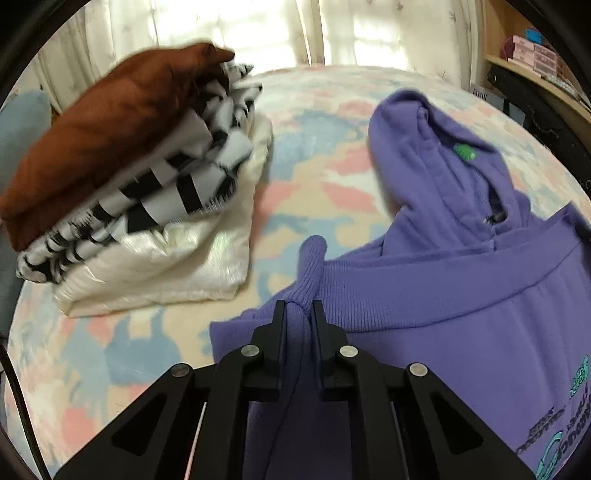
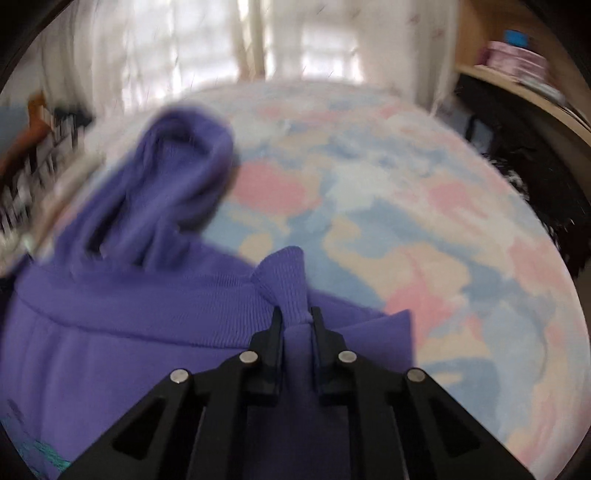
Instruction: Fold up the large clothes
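A purple hoodie (image 1: pixel 443 295) lies on the pastel patterned bed (image 1: pixel 314 147), its hood (image 1: pixel 424 155) pointing toward the far side. My left gripper (image 1: pixel 299 306) is shut on a bunched corner of the ribbed hem at the hoodie's left edge. In the right wrist view the same purple hoodie (image 2: pixel 129 314) fills the lower left, with the hood (image 2: pixel 177 177) beyond. My right gripper (image 2: pixel 297 314) is shut on the ribbed hem's right corner, which pokes up between the fingers. Printed lettering shows at the lower right of the left wrist view.
A stack of folded clothes (image 1: pixel 129 184) sits at the left of the bed: brown on top, black-and-white stripes, cream below. Curtains (image 1: pixel 258 29) hang behind the bed. A wooden shelf (image 1: pixel 535 66) with boxes stands at the right. Dark items (image 2: pixel 535 177) lie past the bed's right edge.
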A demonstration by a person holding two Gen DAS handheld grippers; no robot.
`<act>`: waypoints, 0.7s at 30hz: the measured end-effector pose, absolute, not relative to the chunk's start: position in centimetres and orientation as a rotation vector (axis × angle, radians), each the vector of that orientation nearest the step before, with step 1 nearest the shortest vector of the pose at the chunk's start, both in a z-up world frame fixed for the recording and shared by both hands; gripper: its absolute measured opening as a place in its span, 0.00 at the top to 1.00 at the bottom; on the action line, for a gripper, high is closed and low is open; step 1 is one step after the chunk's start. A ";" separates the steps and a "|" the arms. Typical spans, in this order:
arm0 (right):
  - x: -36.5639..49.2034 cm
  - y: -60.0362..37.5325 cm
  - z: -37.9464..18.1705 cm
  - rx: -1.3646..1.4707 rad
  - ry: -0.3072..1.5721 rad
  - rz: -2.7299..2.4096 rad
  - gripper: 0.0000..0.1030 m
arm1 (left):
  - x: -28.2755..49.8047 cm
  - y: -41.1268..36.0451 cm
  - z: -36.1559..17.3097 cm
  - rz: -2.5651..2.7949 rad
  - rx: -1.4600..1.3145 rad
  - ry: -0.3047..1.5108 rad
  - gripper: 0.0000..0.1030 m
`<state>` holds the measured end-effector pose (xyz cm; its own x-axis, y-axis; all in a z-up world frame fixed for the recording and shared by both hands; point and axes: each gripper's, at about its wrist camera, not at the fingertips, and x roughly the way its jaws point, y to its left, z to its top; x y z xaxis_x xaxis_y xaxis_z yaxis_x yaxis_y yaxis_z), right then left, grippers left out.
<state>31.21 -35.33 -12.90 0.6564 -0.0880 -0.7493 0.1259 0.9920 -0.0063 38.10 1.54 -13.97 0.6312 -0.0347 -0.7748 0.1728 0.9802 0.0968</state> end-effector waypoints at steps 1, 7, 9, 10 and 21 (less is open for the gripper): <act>30.5 -35.8 -12.1 0.068 0.808 -0.132 0.90 | 37.8 2.0 -13.3 -0.125 0.146 0.866 0.92; 28.3 -37.1 -7.6 0.133 0.672 -0.177 0.90 | 39.2 2.5 -11.9 -0.105 0.020 0.852 0.92; 29.9 -37.0 -8.0 0.132 0.711 -0.179 0.90 | 40.2 2.7 -13.1 -0.074 -0.012 0.884 0.92; 30.9 -37.0 -8.6 0.134 0.739 -0.185 0.90 | 40.7 3.0 -13.9 -0.057 -0.032 0.905 0.92; 33.6 -38.6 -14.9 0.237 0.939 -0.177 0.78 | 40.9 4.9 -17.3 -0.061 -0.149 0.955 0.86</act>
